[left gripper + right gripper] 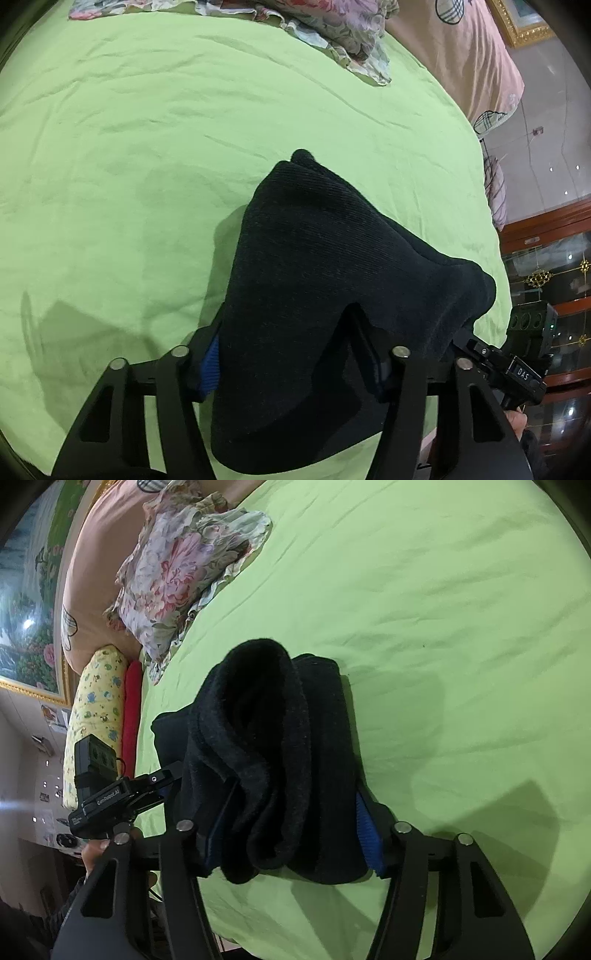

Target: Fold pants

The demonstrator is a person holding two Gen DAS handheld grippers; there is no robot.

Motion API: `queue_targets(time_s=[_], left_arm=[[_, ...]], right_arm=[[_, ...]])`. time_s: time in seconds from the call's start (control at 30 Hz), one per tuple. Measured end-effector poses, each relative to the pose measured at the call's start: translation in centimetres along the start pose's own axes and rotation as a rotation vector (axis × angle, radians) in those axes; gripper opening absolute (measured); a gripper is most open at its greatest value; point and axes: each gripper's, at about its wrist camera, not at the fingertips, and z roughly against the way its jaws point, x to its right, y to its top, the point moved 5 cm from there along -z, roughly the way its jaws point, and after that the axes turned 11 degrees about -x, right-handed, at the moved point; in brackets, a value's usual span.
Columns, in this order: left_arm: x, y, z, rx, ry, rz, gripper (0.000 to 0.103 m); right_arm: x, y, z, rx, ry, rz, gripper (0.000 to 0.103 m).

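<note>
The dark pants [314,277] are hanging bunched between both tools above the green bed [129,166]. The left hand-held gripper [291,354] is clamping one end; the right hand-held gripper [291,830] is clamping the other, thick folds filling its jaws.

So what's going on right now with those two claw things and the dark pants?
Left gripper and right gripper: both clamped on the pants. Pants bunched, held over the green sheet. Floral pillow well clear.
</note>
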Motion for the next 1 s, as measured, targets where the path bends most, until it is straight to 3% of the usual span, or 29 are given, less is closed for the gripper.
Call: queue_targets(time_s=[0.2,0.3,0.47,0.83,1.0], left_arm=[[0.7,-0.4,0.9,0.020,-0.010,-0.027,0.041],[1.0,-0.6,1.6,0.037,-0.019,-0.031,0.038],[1.0,-0.8,3.2,0.075,-0.047,-0.008,0.035],[-0.3,0.1,10.5,0.237,-0.037,0.040,0.035],[-2.0,1.0,12.1,0.273,-0.019,0.068,0.035]], right_arm=[[-1.5,0.1,0.6,0.004,-0.024,0.042,0.048],[-2.5,0.4,1.0,0.011,-0.022,0.070,0.045],[-4.6,1.0,1.8,0.024,-0.003,0.127,0.042],[-10.5,3.4,1.5,0.039,0.061,0.253,0.042],[-13.0,5.4,0.4,0.025,0.063,0.308,0.042]])
